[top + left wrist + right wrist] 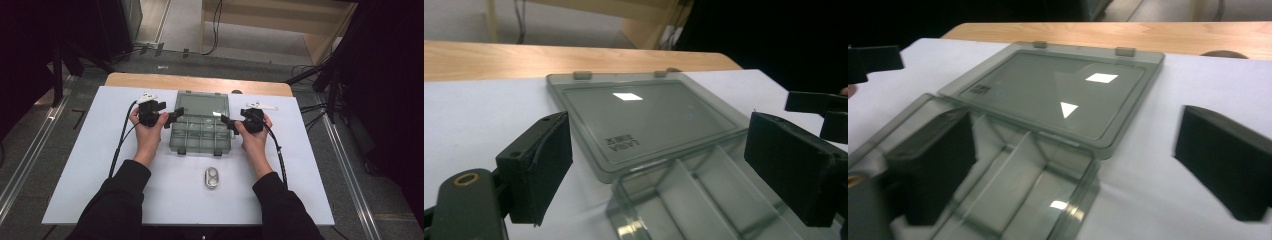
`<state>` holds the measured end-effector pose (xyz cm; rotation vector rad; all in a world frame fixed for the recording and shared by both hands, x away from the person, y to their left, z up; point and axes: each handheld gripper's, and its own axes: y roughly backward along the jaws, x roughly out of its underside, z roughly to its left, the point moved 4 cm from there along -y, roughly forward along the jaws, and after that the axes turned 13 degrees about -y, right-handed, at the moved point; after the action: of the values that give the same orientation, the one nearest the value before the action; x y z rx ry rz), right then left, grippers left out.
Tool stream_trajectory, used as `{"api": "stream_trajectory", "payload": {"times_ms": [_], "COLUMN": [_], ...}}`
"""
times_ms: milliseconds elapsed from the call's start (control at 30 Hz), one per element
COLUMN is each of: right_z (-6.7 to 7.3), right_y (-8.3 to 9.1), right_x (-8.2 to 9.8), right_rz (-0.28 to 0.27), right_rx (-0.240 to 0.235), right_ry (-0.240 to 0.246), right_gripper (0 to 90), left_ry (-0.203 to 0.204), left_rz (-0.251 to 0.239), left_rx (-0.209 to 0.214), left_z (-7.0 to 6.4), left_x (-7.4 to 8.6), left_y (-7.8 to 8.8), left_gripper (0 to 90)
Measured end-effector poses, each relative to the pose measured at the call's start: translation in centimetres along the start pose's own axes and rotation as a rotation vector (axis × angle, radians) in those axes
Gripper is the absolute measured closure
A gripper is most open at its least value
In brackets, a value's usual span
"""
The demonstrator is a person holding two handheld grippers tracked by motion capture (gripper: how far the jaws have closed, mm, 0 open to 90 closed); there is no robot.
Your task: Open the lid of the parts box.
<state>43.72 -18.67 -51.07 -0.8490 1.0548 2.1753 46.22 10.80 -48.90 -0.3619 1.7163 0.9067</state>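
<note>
A clear grey plastic compartment box [200,136] lies open on the white table, its lid [201,105] folded flat away from me. My left gripper [176,114] hovers at the box's left edge, jaws apart and empty. In the left gripper view, that gripper [666,170] frames the lid [644,120] and the near compartments without touching them. My right gripper [225,121] is at the box's right edge, also open. In the right gripper view, it [1073,175] straddles the box's corner and its dividers [1013,170], with the lid [1053,92] beyond and nothing pressed between the pads.
A small silvery oval object [212,178] lies on the white tabletop [100,165] in front of the box. A wooden strip [200,82] runs along the far edge. The other gripper's jaw tips appear at the right [819,105] and left [873,60] margins.
</note>
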Motion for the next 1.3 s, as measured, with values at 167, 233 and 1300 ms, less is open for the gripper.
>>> {"api": "stream_trajectory", "payload": {"times_ms": [167, 233, 1300], "right_z": [0.6, 0.9, 3.5], "right_y": [1.1, 1.5, 6.9], "right_x": [0.7, 0.9, 5.6], "right_rz": [-0.008, -0.011, -0.030], "right_rx": [-0.018, -0.028, -0.077], "right_ry": [0.032, 0.042, 0.133], "right_gripper": [0.0, 0.0, 0.0], "left_ry": [-0.039, -0.050, -0.138], "left_rz": [-0.021, -0.026, -0.047], "left_rx": [0.032, 0.035, 0.034], "left_z": [-1.1, -1.4, -4.0], "left_x": [0.2, 0.4, 5.1], "left_y": [1.1, 1.5, 8.9], "left_gripper": [0.0, 0.0, 0.0]}}
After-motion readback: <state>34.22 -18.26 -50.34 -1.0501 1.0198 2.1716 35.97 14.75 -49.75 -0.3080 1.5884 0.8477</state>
